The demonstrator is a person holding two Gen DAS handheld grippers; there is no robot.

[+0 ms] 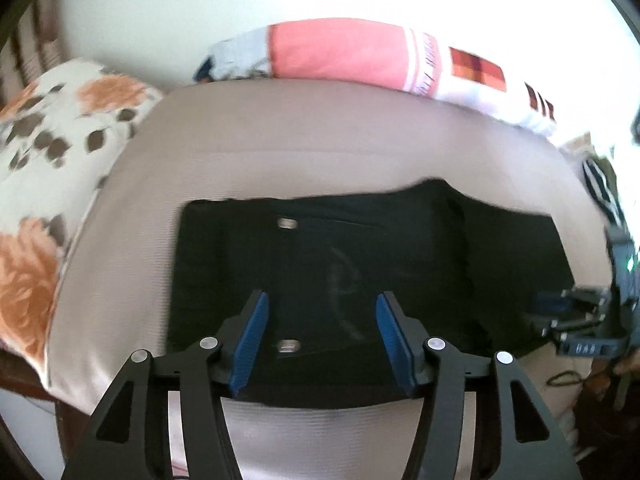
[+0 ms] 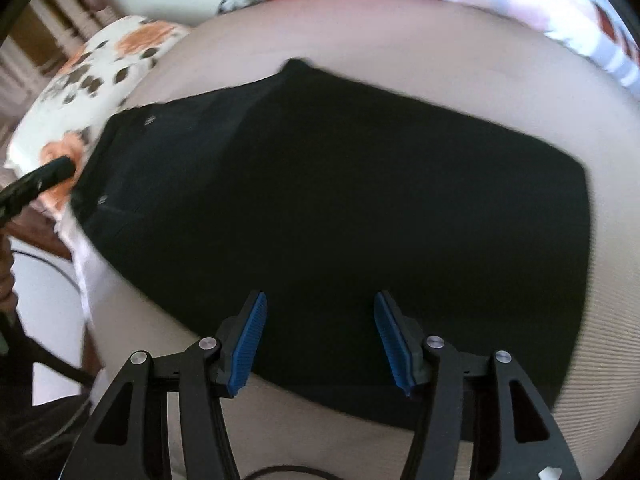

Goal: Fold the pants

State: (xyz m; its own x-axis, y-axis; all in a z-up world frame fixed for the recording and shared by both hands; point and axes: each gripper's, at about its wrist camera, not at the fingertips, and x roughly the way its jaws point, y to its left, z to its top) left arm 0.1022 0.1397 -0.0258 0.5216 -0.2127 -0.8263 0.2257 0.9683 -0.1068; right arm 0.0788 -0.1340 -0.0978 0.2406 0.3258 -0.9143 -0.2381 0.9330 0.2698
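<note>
Both jaws stand spread, empty, above one folded pair of black pants [image 1: 360, 248]. Two metal rivets [image 1: 287, 223] show; the pillow [image 1: 424, 64] lettering is unreadable.

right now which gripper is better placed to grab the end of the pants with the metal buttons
Left. The left gripper hangs open right over the metal buttons on the black pants; the right gripper is over the plain far end.
</note>
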